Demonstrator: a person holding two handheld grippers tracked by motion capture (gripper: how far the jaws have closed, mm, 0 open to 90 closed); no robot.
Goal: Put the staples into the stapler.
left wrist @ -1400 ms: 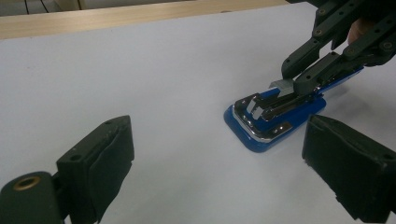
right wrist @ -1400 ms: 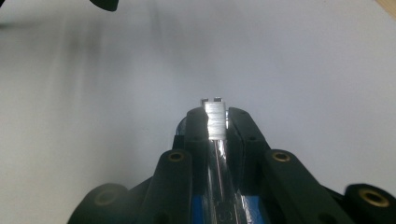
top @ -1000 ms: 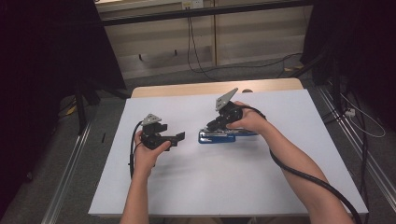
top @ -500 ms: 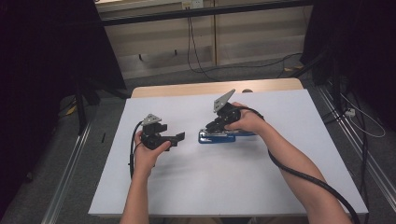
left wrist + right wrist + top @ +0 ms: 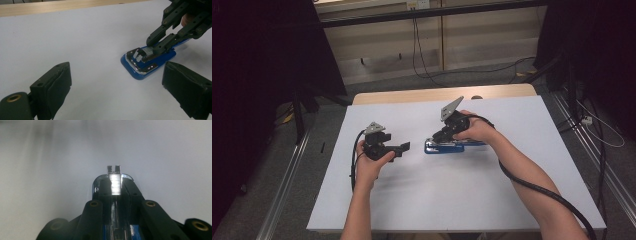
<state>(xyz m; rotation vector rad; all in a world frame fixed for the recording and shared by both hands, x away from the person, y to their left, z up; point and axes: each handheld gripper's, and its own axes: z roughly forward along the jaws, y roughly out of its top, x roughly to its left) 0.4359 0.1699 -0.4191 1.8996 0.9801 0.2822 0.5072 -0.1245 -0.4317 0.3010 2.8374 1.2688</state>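
High view: against the frames from a moment ago, nothing has shifted; both hands sit where they were, so we judge the work paused on the blue and chrome stapler (image 5: pixel 443 146), which lies flat mid-counter. Our right gripper (image 5: pixel 439 139) keeps its fingers narrow around it; our left gripper (image 5: pixel 402 148) hovers apart. The white counter (image 5: pixel 422 200) has a wooden far edge, with dark curtains and floor cables beyond.

Left gripper view: our fingers (image 5: pixel 53 86) stand wide, holding nothing, the stapler (image 5: pixel 147 65) ahead between them.

Right gripper view: the fingers (image 5: pixel 95 215) clamp the stapler's (image 5: pixel 113 182) metal magazine, pressed close on both sides.
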